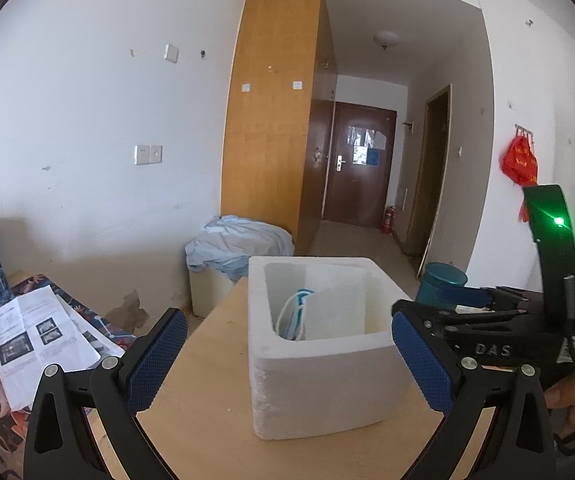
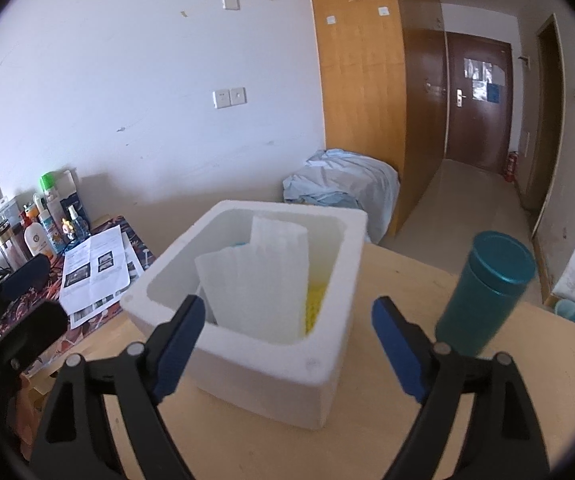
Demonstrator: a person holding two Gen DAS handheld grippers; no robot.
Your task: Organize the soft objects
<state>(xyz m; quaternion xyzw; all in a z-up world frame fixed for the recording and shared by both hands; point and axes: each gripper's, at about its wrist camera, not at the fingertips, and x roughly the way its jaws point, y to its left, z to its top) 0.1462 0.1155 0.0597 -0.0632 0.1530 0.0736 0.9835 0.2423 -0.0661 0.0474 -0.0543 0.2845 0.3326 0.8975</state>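
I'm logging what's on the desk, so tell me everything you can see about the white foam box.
The white foam box looks like thick-walled polystyrene, roughly square, open-topped, no lid in view. It stands upright on the wooden table, apart from the teal canister to its right. Inside stand white sheets, with something yellow beside them and a blue-edged face mask. Neither open gripper touches it.

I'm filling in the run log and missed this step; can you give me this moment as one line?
left gripper: open, empty | right gripper: open, empty | foam box: holds white sheets, face mask | teal canister: beside box
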